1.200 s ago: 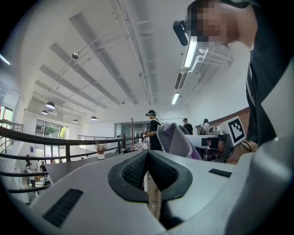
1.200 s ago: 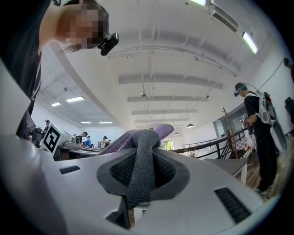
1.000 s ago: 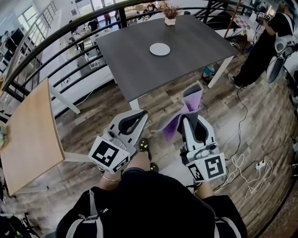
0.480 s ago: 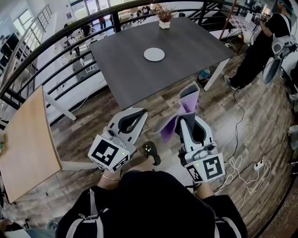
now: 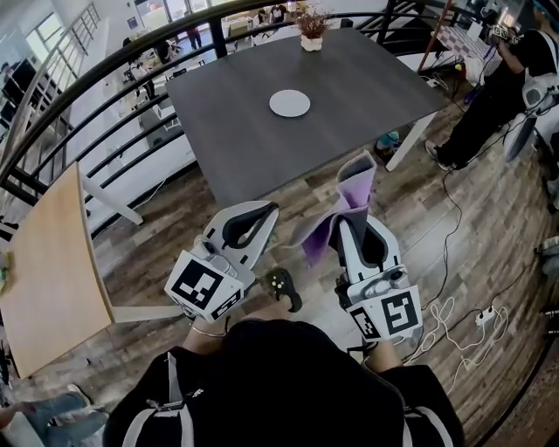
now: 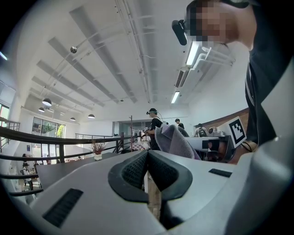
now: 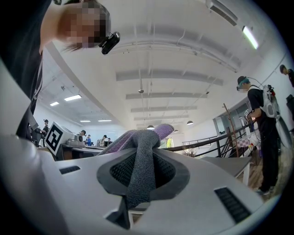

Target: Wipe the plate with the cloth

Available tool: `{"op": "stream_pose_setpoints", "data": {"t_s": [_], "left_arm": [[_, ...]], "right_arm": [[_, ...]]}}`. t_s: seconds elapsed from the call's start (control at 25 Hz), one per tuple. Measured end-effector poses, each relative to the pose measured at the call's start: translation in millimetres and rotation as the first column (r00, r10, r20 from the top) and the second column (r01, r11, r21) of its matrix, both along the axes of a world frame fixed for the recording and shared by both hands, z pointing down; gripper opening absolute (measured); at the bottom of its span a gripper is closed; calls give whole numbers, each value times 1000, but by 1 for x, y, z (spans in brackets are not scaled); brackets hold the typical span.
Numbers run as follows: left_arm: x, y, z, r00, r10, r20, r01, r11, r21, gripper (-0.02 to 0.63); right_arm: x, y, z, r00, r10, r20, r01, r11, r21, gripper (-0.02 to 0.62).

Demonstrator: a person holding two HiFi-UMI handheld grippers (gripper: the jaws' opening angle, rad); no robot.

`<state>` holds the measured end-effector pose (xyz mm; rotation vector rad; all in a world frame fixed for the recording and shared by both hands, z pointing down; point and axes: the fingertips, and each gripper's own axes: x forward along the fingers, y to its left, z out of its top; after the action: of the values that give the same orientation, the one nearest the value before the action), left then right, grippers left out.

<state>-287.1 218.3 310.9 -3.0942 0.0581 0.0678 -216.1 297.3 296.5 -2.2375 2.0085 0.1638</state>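
A small white plate (image 5: 290,104) lies near the middle of a dark grey table (image 5: 227,131), well ahead of both grippers. My right gripper (image 5: 356,213) is shut on a purple and grey cloth (image 5: 353,190), which sticks up past its tips and hangs to the left. In the right gripper view the cloth (image 7: 140,151) is pinched between the pads of the right gripper (image 7: 140,161). My left gripper (image 5: 261,216) is shut with nothing in it; its jaws (image 6: 148,155) meet in the left gripper view, where the cloth (image 6: 174,140) shows to the right. Both are held over the wooden floor, short of the table's near edge.
A potted plant (image 5: 312,26) stands at the table's far edge. A light wooden table (image 5: 52,262) is at the left, and a black railing (image 5: 105,79) curves behind. A person (image 5: 498,83) stands at the right. Cables (image 5: 454,306) lie on the floor.
The dark table and plate have drawn slightly nearer in the head view as I walk forward. Both grippers keep the same pose, and the cloth stays clamped in the right one.
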Motion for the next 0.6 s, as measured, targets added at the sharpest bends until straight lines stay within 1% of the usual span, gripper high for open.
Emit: {"op": "stream_pose_setpoints", "data": {"t_s": [0.24,0.48,0.6], "left_arm": [[32,-24,2,1000,7,2,-7,1000,-7,8],[71,-45,4,998,55,-11,-55,998,3,8],[87,-61,-2,998,63,-19,-63,998,3,8]], "right_arm": [[29,-23,-1,1000,0,-7,0,1000,-2,63],[58,-45,4,999,26,-19,-26,1000,-8,63],[72,-62,-1,999,32,-21,-33,999,-8,63]]}}
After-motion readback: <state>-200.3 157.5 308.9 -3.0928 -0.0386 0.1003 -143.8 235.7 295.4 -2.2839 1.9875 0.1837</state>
